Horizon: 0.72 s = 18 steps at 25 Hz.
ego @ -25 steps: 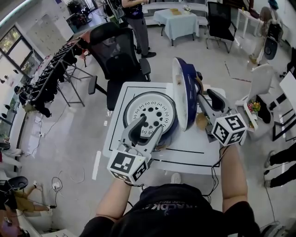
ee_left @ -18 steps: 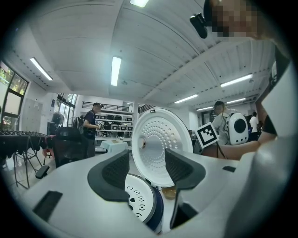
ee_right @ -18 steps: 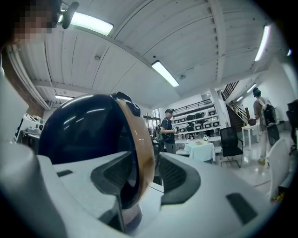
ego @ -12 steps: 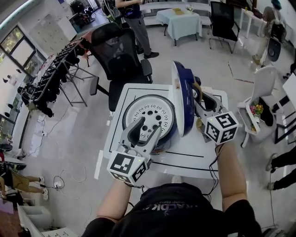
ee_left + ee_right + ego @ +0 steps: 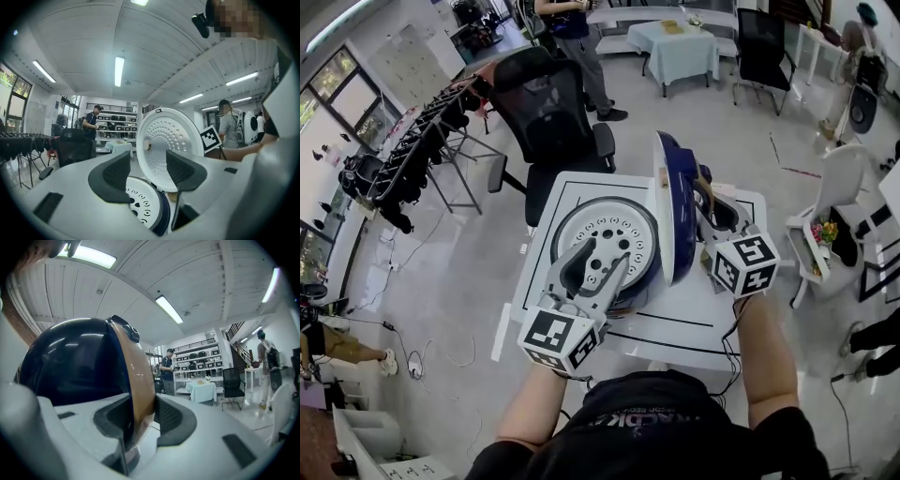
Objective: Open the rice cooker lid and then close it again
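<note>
Your right gripper (image 5: 711, 208) has slid in toward the rice cooker (image 5: 605, 236), and its jaws are closing on the rim of the lid (image 5: 668, 202), which stands upright at the cooker's right side. The opening looks done, so swinging it shut comes next. Your left gripper (image 5: 591, 267) waits at the cooker's front, jaws apart and empty.
</note>
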Tool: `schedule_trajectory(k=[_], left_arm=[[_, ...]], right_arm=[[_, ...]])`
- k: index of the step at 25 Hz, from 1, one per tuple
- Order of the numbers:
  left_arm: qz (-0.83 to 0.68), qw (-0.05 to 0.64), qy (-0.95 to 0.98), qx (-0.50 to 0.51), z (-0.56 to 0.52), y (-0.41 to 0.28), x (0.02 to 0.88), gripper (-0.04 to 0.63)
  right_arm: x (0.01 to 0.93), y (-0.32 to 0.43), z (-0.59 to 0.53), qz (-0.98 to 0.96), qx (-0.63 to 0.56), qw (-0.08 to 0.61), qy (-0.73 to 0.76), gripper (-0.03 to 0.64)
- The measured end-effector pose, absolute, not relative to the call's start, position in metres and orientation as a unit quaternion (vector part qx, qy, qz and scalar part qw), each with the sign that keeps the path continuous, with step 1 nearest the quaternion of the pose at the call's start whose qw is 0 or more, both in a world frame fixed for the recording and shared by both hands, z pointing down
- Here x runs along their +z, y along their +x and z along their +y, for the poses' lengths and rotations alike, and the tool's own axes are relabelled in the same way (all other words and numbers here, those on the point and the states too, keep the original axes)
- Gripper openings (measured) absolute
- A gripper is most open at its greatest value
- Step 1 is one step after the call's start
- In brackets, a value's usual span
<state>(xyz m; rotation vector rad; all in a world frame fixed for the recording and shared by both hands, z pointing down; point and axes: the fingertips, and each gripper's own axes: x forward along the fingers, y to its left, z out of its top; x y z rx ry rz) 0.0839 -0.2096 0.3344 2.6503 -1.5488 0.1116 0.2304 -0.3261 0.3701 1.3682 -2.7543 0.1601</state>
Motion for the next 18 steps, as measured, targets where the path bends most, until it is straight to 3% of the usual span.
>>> schedule_trajectory(k=[18], left_arm=[[-0.509,0.040,0.859,0.029,-0.207,0.071,0.333,0.233]], right_arm=[[0.363,0.230,-0.331,-0.874,0.037,0.055,0.481,0.121]])
